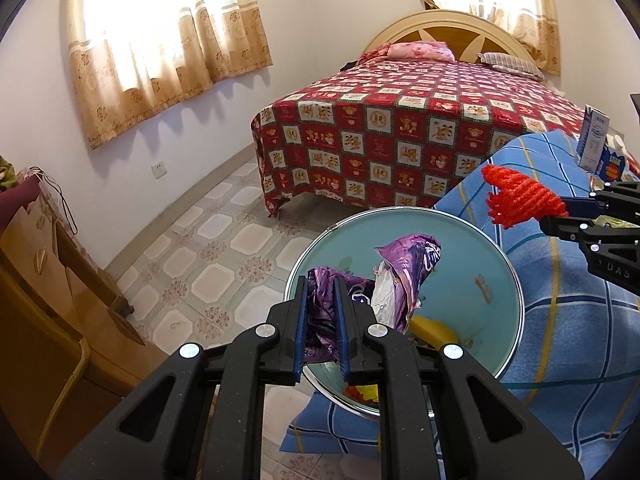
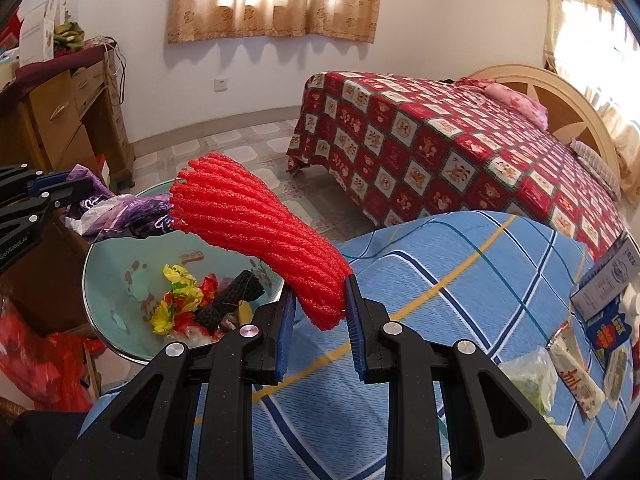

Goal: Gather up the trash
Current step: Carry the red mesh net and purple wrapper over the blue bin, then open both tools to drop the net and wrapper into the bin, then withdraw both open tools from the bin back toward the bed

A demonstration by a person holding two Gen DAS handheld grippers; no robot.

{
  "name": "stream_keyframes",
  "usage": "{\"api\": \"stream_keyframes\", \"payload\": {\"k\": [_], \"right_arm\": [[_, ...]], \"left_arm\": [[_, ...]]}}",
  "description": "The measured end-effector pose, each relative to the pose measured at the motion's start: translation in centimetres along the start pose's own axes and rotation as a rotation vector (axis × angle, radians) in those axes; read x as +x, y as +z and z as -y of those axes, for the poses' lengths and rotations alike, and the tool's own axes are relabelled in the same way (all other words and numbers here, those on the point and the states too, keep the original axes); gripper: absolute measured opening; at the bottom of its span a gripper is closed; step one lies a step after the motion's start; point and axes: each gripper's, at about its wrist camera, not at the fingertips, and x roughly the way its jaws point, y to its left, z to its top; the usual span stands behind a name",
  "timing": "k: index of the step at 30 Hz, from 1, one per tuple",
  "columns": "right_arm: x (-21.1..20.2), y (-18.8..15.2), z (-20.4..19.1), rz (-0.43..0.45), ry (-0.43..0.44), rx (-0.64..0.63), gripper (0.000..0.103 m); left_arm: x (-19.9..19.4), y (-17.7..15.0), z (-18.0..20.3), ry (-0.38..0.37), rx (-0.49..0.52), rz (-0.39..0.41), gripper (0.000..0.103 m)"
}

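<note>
Bedroom scene: blue checked cloth (image 2: 460, 264) fills the lower right, teal bin (image 2: 108, 276) lower left, already holding wrappers. Right gripper (image 2: 320, 320) clamps red foam net (image 2: 256, 236); left gripper (image 1: 323, 328) clamps purple wrapper (image 1: 404, 276) over the bin. Packets (image 2: 576, 376), probably trash, remain at far right.

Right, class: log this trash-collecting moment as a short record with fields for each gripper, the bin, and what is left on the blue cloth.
left gripper: shut on purple wrapper, above the bin
right gripper: shut on red foam net, beside the bin
bin: pale green, holds yellow, red and black scraps
blue checked cloth: cartons and packets remain at its far right
</note>
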Motion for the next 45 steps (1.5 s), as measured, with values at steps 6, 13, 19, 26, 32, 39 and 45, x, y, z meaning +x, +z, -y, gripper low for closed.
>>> {"api": "stream_keyframes", "payload": {"k": [6, 13, 19, 26, 32, 39, 45], "right_arm": [[0.1, 0.1, -0.3, -0.003, 0.002, -0.007, 0.025], [0.2, 0.4, -0.5, 0.001, 0.008, -0.015, 0.025], [-0.1, 0.6, -0.7, 0.025, 0.051, -0.011, 0.051], [0.0, 0.4, -1.1, 0.031, 0.044, -0.013, 0.067], [-0.3, 0.1, -0.8, 0.037, 0.04, 0.002, 0.068], [-0.9, -0.4, -0.7, 0.054, 0.037, 0.006, 0.074], [-0.8, -0.7, -0.5, 0.051, 0.035, 0.018, 0.076]], "left_arm": [[0.2, 0.1, -0.1, 0.0, -0.005, -0.001, 0.013], [0.3, 0.1, -0.3, -0.001, -0.007, -0.001, 0.013], [0.2, 0.0, -0.1, -0.014, -0.01, -0.001, 0.026], [0.1, -0.3, 0.7, -0.014, -0.003, 0.002, 0.059], [-0.1, -0.4, 0.8, 0.014, -0.014, 0.012, 0.075], [-0.2, -0.4, 0.9, 0.029, -0.021, 0.014, 0.084], [-0.2, -0.4, 0.8, 0.031, -0.025, 0.01, 0.09]]}}
